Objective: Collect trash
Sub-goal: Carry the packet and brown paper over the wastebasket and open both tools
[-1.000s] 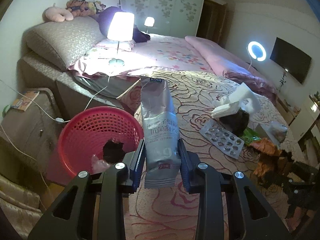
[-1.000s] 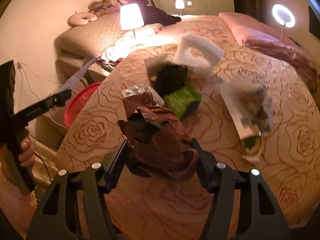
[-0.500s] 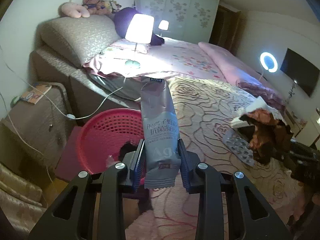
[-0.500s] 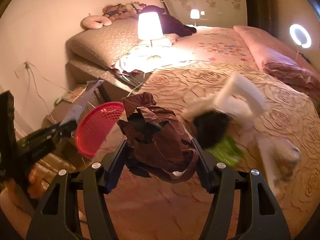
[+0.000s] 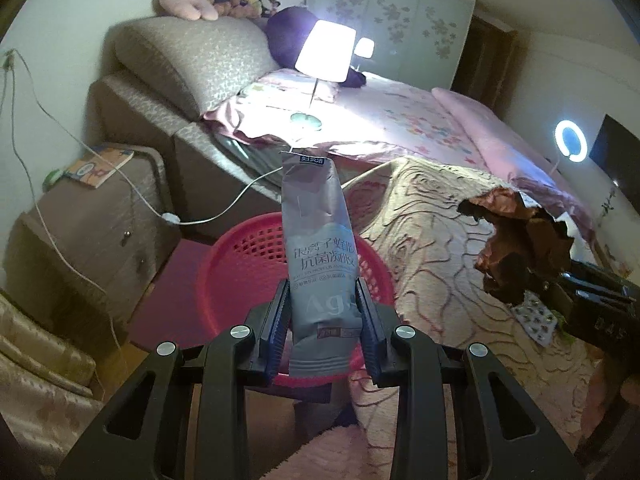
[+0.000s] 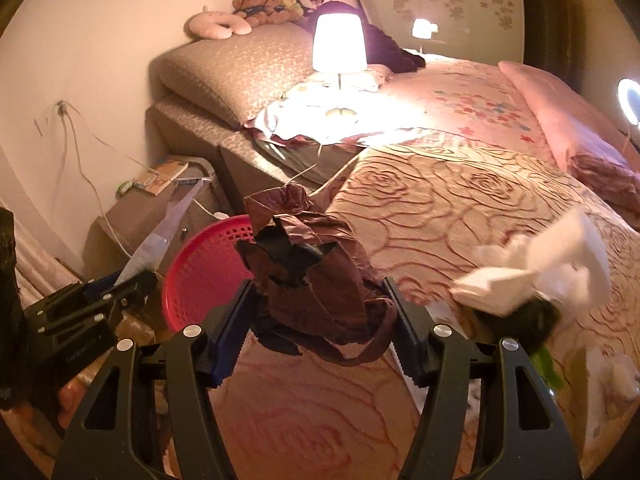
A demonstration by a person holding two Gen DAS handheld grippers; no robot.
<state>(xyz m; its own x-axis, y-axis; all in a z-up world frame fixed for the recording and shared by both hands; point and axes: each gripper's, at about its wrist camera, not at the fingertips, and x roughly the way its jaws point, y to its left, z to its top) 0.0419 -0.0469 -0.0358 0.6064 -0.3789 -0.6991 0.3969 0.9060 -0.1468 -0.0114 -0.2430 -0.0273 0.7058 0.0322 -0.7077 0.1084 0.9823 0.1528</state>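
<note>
Grip, left: my left gripper (image 5: 323,330) is clamped on a long flat grey foil sachet with white print (image 5: 318,248), both blue pads pressing its lower sides. The sachet stands upright between the fingers, its sealed top tilted away from me. It hangs above the round red plastic lattice basket (image 5: 244,264), which sits on the floor against the near left corner of the bed, beside a brown bedside cabinet (image 5: 88,224).

Grip, right: my right gripper (image 6: 320,330) is closed on a crumpled brown paper bag with a dark torn opening (image 6: 316,276). The wad bulges above the pads and one loop sags below them. In the right wrist view it is over the bed's left edge, with the basket rim (image 6: 192,264) just behind and to the left.

Left on the rose-patterned tan bedspread (image 6: 440,208): a blurred white crumpled tissue heap (image 6: 544,264) on top of something dark and green near the right edge. A lit white table lamp (image 6: 339,42) stands at the bed's head.
</note>
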